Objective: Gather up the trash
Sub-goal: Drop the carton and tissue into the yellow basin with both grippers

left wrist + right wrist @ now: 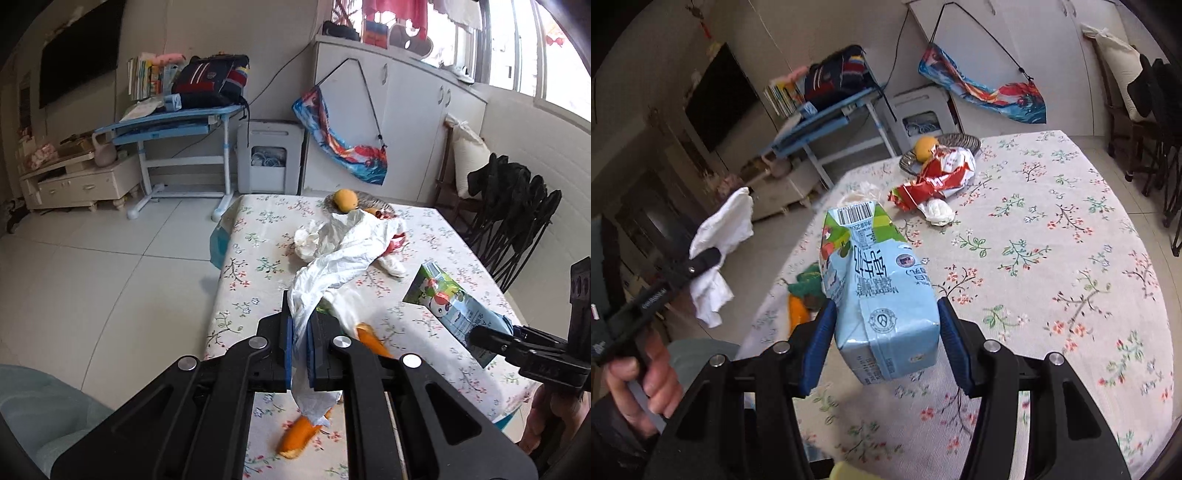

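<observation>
My left gripper [301,314] is shut on a long crumpled white wrapper [332,266], which hangs lifted above the floral tablecloth [258,295]. In the right wrist view the same white wrapper [720,236] dangles from the left gripper [705,258] beyond the table's left edge. My right gripper [886,314] is shut on a light blue milk carton [879,280], held tilted above the table. The left wrist view shows that carton [447,306] at the right. Orange peels [299,437], a red wrapper [934,177] and a white tissue ball [938,212] lie on the table.
A wicker basket [960,142] holding a yellow fruit [925,146] sits at the table's far edge. Black folding chairs [517,221] stand to the right. A blue desk [166,122] and tiled floor [92,258] lie to the left. A hand [646,376] grips the left handle.
</observation>
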`<state>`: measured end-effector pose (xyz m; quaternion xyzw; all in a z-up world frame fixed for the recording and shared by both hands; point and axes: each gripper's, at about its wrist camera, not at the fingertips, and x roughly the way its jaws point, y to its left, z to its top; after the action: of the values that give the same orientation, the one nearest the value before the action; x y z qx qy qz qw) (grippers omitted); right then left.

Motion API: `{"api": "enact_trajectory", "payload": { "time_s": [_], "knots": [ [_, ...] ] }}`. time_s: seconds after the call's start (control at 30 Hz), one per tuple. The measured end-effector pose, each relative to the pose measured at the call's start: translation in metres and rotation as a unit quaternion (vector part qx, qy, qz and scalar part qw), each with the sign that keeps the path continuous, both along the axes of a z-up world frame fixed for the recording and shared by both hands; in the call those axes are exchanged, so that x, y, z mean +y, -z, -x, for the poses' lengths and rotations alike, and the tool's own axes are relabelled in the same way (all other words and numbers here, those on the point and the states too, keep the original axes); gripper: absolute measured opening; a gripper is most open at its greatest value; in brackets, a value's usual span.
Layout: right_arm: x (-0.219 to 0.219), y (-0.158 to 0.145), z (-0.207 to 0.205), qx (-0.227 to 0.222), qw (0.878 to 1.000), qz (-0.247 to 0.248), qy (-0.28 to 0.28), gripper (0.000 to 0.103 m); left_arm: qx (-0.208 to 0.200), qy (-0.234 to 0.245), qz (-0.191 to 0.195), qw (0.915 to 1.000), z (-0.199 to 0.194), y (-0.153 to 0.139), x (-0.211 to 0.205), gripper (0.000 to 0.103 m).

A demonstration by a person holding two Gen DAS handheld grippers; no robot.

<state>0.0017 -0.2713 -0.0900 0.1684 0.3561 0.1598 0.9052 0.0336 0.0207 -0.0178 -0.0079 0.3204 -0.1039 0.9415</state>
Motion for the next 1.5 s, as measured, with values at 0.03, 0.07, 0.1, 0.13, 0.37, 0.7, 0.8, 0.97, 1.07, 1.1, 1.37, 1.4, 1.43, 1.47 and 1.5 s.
{"api": "enact_trajectory", "payload": {
  "time_s": [0.03, 0.07, 0.1, 0.13, 0.37, 0.7, 0.8, 0.97, 1.07, 1.1, 1.37, 1.4, 1.43, 1.47, 1.5],
  "knots": [
    [-0.001, -0.002, 0.005, -0.003, 1.000, -0.002, -0.001, 0.055, -0.006, 0.003, 0.003, 1.0000, 0.006, -0.002, -0.001, 0.006],
    [-0.001, -0.003, 0.011, -0.006, 1.000, -0.003, -0.002, 0.055, -0.012, 0.005, 0.004, 0.9999, 0.011, -0.004, -0.003, 0.006],
    [0.000, -0.005, 0.018, -0.009, 1.000, -0.003, -0.005, 0.055, -0.016, 0.007, 0.003, 0.9998, 0.015, -0.005, -0.003, 0.006],
    [0.000, -0.006, 0.023, -0.012, 1.000, -0.003, -0.007, 0.055, -0.021, 0.011, 0.001, 0.9997, 0.022, -0.006, -0.006, 0.006],
    [0.008, -0.012, 0.067, -0.021, 0.999, 0.008, -0.036, 0.055, -0.032, 0.031, -0.005, 0.9990, 0.056, -0.004, -0.017, 0.006],
    [0.026, 0.000, 0.117, 0.000, 0.994, 0.049, -0.095, 0.055, -0.023, 0.045, 0.002, 0.9987, 0.092, 0.006, -0.019, 0.006],
    [0.038, 0.010, 0.126, 0.023, 0.988, 0.081, -0.131, 0.055, -0.021, 0.047, 0.004, 0.9987, 0.103, 0.008, -0.017, 0.006],
    [0.062, 0.039, 0.135, 0.076, 0.969, 0.139, -0.188, 0.055, -0.019, 0.049, 0.009, 0.9986, 0.120, 0.010, -0.014, 0.006],
    [0.079, 0.060, 0.138, 0.104, 0.953, 0.183, -0.217, 0.055, -0.017, 0.052, 0.012, 0.9984, 0.126, 0.011, -0.013, 0.006],
    [0.083, 0.064, 0.138, 0.111, 0.950, 0.191, -0.223, 0.055, -0.017, 0.053, 0.012, 0.9984, 0.129, 0.011, -0.013, 0.006],
    [0.094, 0.094, 0.128, 0.149, 0.937, 0.223, -0.222, 0.056, -0.011, 0.059, 0.017, 0.9980, 0.146, 0.015, -0.010, 0.006],
    [0.092, 0.094, 0.126, 0.149, 0.940, 0.216, -0.219, 0.062, -0.009, 0.060, 0.015, 0.9980, 0.148, 0.016, -0.010, 0.006],
    [0.088, 0.093, 0.126, 0.146, 0.944, 0.207, -0.210, 0.065, -0.007, 0.061, 0.013, 0.9980, 0.150, 0.017, -0.011, 0.006],
    [0.084, 0.089, 0.125, 0.141, 0.949, 0.198, -0.200, 0.066, -0.003, 0.064, 0.012, 0.9979, 0.152, 0.019, -0.012, 0.006],
    [0.078, 0.085, 0.123, 0.133, 0.955, 0.186, -0.188, 0.066, 0.000, 0.067, 0.011, 0.9977, 0.154, 0.020, -0.013, 0.006]
  ]
}}
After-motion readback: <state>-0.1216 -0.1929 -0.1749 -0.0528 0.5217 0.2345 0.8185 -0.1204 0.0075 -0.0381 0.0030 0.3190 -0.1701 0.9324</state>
